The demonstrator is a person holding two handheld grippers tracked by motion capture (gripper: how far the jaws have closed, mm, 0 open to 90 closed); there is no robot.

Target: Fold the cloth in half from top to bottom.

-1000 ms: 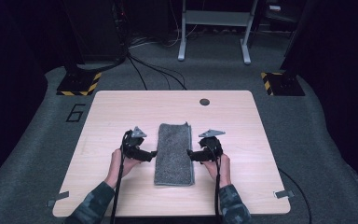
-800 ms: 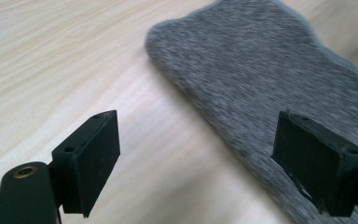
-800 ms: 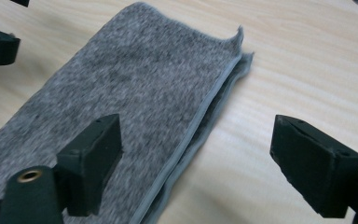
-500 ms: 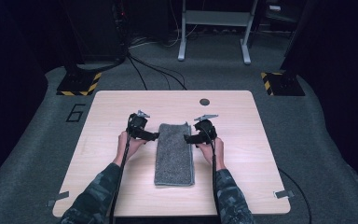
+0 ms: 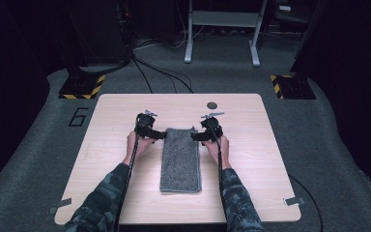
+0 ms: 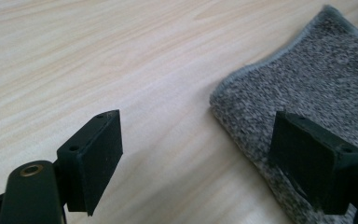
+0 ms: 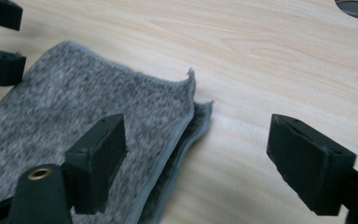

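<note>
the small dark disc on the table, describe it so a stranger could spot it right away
On the light wooden table, look to the far edge, beyond the folded grey towel and slightly right of it. The small dark disc sits there alone, round and flat, the sole dark mark on that bare wood.

Wooden table (image 5: pixel 106 159) under grey towel (image 5: pixel 180 157)

wooden table (image 5: pixel 116 193), grey carpet (image 5: pixel 348 159), metal stand (image 5: pixel 222 29)

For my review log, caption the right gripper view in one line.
Open right claw straddling the far right corner of a folded grey towel on the wooden table.
</note>
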